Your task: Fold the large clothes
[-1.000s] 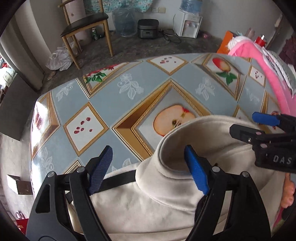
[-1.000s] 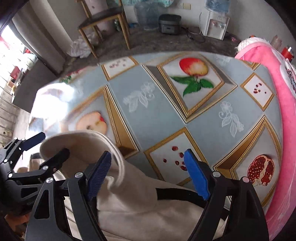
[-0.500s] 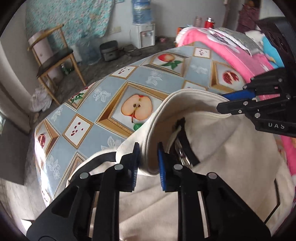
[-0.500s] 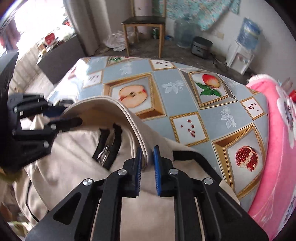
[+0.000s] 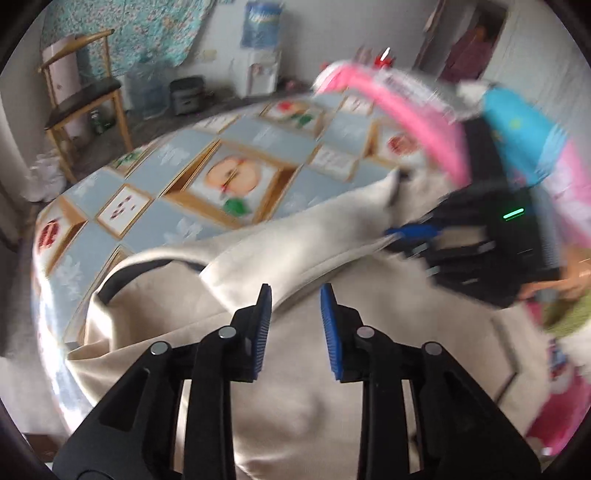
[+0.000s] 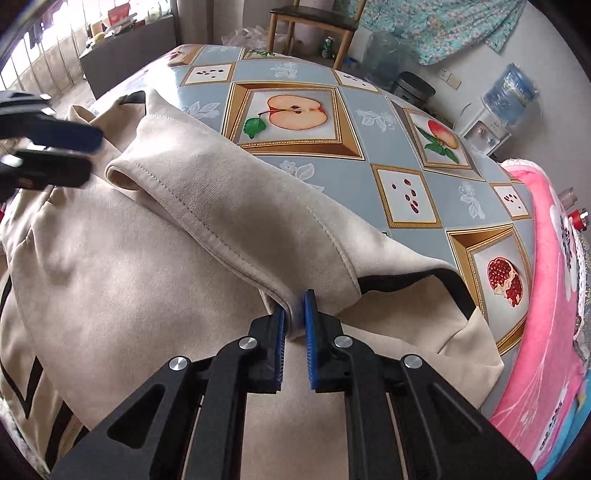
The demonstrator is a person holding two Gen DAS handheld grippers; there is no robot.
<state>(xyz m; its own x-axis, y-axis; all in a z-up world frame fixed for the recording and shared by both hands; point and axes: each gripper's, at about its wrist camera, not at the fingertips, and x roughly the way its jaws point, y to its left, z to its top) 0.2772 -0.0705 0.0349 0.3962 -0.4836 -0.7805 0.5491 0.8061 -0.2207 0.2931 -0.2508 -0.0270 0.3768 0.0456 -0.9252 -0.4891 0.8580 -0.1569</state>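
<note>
The right gripper (image 6: 294,314) is clamped on the hem of the cream hood (image 6: 236,206), a thin fold of fabric pinched between its blue pads (image 6: 309,332) after the jaws closed down on it. The hood is drawn out flat and lies turned back over the body of the cream hooded sweatshirt (image 6: 129,295), its stitched edge running away from the pinch toward the left gripper (image 6: 48,147), which shows at the left side of the right wrist view.

In its own view, the left gripper (image 5: 295,317) stands partly apart, its jaws having just eased wider. The hood's corner (image 5: 258,273) reaches in beside the left pad (image 5: 263,325), but the picture is blurred and I cannot tell whether either pad presses on it. The right gripper (image 5: 417,236) shows here at the hood's far end.

The sweatshirt lies spread over the near edge of the table, with black trim (image 6: 424,280) at its neck opening. Beyond it, the fruit-patterned tablecloth (image 6: 369,122) is bare toward the far edge. A pink blanket (image 6: 543,295) is piled along the right edge. Past the table stand a wooden chair (image 6: 314,18) and a water dispenser (image 6: 495,114).
</note>
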